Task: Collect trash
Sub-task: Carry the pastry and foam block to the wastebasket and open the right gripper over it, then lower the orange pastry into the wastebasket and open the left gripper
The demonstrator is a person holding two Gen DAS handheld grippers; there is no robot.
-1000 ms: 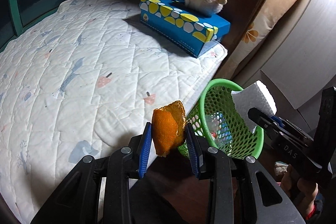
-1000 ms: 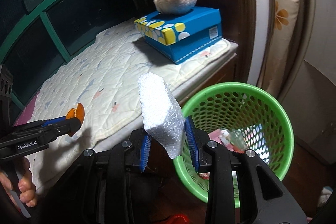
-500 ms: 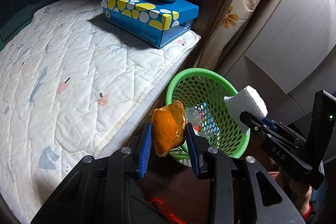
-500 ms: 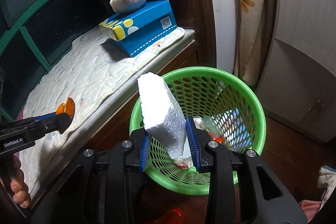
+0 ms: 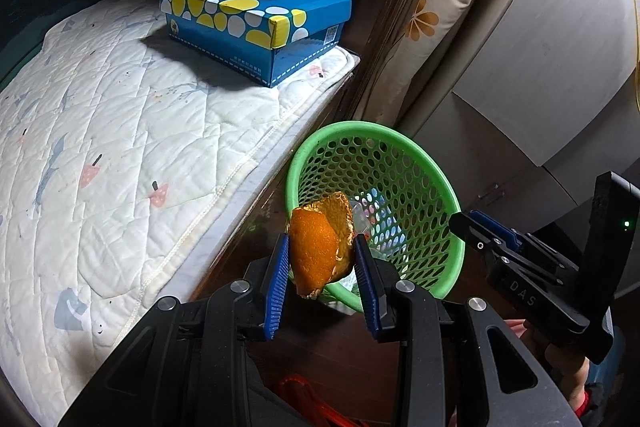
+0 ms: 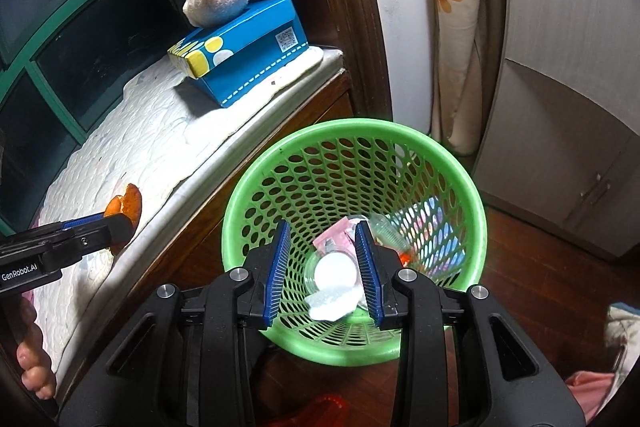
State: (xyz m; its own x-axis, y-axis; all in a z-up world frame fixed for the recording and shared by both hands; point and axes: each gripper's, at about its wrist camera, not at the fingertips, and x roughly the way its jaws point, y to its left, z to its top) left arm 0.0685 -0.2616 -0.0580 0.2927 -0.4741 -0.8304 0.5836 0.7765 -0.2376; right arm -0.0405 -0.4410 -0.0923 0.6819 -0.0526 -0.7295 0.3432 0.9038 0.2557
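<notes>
If let go here: risk of the orange peel (image 5: pixel 316 247) clipping the near rim of the green basket (image 5: pixel 360 127) and falling to the floor outside, being just above that rim, not over the basket's middle. Curled, bright outside, paler and ragged inside; pinched upright in the left hand-held gripper (image 5: pixel 322 241). Right hand-held gripper (image 6: pixel 322 227) above the basket's middle, slightly apart, empty; white foam piece (image 6: pixel 334 291) on the basket's bottom.
</notes>
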